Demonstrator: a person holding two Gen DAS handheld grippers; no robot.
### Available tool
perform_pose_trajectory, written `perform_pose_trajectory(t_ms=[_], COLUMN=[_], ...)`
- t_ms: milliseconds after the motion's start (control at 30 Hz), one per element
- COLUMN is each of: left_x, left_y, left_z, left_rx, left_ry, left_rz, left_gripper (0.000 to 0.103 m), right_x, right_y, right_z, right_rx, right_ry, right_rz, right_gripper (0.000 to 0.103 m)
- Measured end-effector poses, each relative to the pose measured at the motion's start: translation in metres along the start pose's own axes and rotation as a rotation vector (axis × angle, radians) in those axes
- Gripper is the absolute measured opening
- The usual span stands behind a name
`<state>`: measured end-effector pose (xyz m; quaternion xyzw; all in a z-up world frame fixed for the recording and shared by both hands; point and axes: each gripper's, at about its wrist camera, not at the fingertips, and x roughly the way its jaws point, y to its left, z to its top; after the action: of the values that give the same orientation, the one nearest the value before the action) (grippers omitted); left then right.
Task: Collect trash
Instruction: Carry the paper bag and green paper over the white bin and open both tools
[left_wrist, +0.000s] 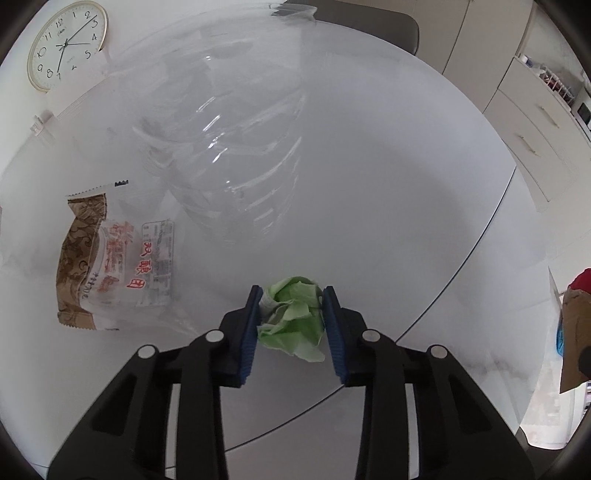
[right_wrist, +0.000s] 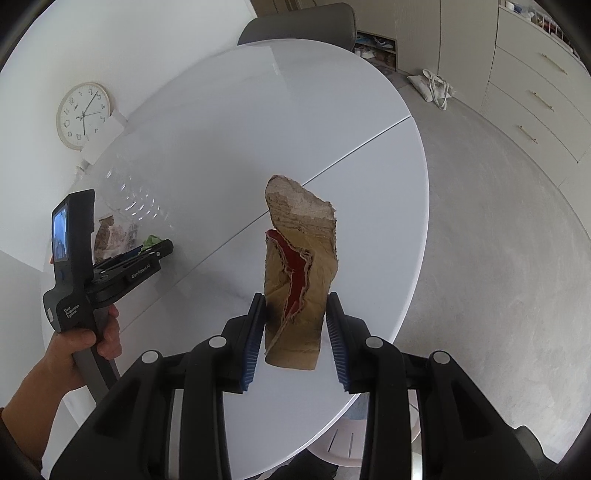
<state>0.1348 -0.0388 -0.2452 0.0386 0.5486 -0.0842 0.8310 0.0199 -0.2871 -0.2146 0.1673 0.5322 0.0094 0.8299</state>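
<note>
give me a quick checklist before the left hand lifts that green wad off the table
1. Left gripper jaws on both sides of the green crumpled wrapper: ok.
2. Wad squeezed firmly enough to lift: cannot tell.
3. Right gripper holds the torn cardboard piece above the table: ok.
4. Snack wrapper lies apart from the wad: ok.
5. Clear plastic bottle lies beyond the wad, not touching it: ok.
6. Trash bin in view for the drop: not ok.
</note>
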Motion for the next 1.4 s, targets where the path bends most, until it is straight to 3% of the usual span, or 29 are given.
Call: perform_pose_trajectory(t_ms=[200, 433, 633, 833, 967, 1233, 1300, 1400], left_x=[-0.038, -0.126, -0.162, -0.169, -0.162, -0.143, -0.139, -0.132], left_y=[0.006, 0.007, -0.025, -0.076, -0.105, -0.144, -0.150, -0.160], left_z=[-0.009, -0.046, -0.088, -0.122, -0.132, -0.145, -0.147, -0.153], left_rx=[0.004, 0.063, 0.169, 0.270, 0.321, 0.379, 0.396, 0.410], left_ry=[-0.037, -0.108, -0.083, -0.050, -0.032, 0.018, 0.028, 0.046], left_rz=[-0.049, -0.142, -0.194, -0.260, -0.282, -0.275, -0.269, -0.250], left_gripper=[0.030, 0.030, 0.031, 0.031, 0.031, 0.031, 0.031, 0.031], right_x=[-0.015, -0.051, -0.082, -0.096, -0.068, 0.047, 0.071, 0.097], right_y=[-0.007, -0.010, -0.020, -0.043, -0.059, -0.087, -0.092, -0.100], right_z=[-0.009, -0.034, -0.074, -0.120, -0.145, -0.177, -0.182, -0.187], right_rx=[0.016, 0.012, -0.003, -0.007, -0.018, -0.015, -0.016, 0.015], right_ry=[-0.034, -0.098, -0.124, -0.104, -0.028, 0.147, 0.182, 0.225], right_rz=[0.005, 0.022, 0.015, -0.023, -0.048, -0.036, -0.025, 0.000], right_gripper=[0.034, 0.034, 0.034, 0.035, 0.036, 0.038, 0.058, 0.064])
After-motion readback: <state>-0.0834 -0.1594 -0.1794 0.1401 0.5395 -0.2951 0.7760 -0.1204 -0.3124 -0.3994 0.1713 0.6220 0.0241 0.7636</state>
